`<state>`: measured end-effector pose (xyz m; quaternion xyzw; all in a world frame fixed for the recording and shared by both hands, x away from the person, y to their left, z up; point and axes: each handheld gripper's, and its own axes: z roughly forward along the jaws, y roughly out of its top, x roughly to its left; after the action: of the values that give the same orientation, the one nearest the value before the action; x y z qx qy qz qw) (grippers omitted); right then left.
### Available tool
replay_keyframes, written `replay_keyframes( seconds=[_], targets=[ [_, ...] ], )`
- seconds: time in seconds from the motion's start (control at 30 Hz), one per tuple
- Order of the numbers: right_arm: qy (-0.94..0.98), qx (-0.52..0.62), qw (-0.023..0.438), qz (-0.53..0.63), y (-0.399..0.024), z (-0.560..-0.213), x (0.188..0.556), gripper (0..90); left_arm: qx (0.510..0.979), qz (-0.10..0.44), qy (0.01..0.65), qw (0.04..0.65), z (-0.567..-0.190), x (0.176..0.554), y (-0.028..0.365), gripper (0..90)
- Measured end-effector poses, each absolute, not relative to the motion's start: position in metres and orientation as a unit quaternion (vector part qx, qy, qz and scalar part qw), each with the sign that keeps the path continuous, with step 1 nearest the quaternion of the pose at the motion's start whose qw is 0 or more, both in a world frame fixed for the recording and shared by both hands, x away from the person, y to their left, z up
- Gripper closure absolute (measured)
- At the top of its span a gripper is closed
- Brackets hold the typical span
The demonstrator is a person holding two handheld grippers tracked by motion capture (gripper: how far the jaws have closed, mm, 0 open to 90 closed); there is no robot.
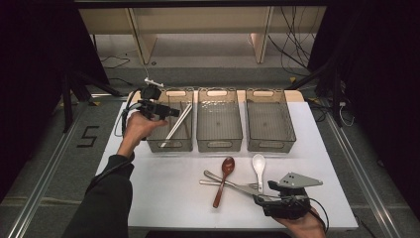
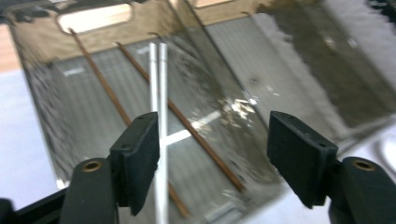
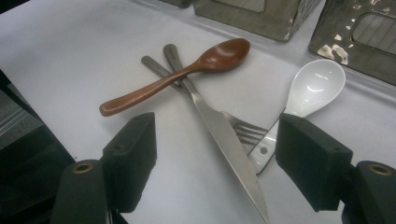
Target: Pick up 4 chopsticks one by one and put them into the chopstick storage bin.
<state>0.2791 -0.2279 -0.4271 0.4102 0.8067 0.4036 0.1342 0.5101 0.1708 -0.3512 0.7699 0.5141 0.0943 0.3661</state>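
Right gripper (image 3: 215, 154) spread wide, hovering just short of knife (image 3: 219, 135), blade lengthwise between jaws.

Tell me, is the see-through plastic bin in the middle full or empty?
Empty. In the high view the middle clear plastic bin shows only its bare floor, while the left clear bin holds white chopsticks.

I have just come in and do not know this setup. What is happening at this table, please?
A person sorts cutlery into three clear bins with two hand-held grippers. The left gripper is open over the left bin, where white chopsticks and brown chopsticks already lie. The right gripper waits open near the table's front, above a knife, a fork, a brown spoon and a white spoon, all untouched on the table.
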Motion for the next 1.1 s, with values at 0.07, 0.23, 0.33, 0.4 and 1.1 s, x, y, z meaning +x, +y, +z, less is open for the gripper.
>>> replay_keyframes(
  seconds=[0.07, 0.23, 0.33, 0.4, 1.1],
  targets=[
    [0.806, 0.411, 0.134, 0.404, -0.228, -0.427, 0.279, 30.1, 0.768, 0.091, 0.512, 0.374, -0.350, 0.499, 0.169, 30.7],
    [0.806, 0.411, 0.135, 0.404, -0.228, -0.427, 0.279, 30.1, 0.765, 0.083, 0.506, 0.390, -0.355, 0.473, 0.166, 27.5],
    [0.806, 0.414, 0.135, 0.402, -0.228, -0.427, 0.279, 30.1, 0.770, 0.083, 0.501, 0.386, -0.361, 0.461, 0.163, 26.0],
    [0.805, 0.415, 0.137, 0.402, -0.228, -0.427, 0.279, 30.1, 0.771, 0.082, 0.499, 0.388, -0.363, 0.454, 0.162, 25.1],
    [0.808, 0.412, 0.137, 0.399, -0.227, -0.429, 0.278, 30.1, 0.786, 0.068, 0.481, 0.382, -0.388, 0.409, 0.139, 19.5]
  ],
)
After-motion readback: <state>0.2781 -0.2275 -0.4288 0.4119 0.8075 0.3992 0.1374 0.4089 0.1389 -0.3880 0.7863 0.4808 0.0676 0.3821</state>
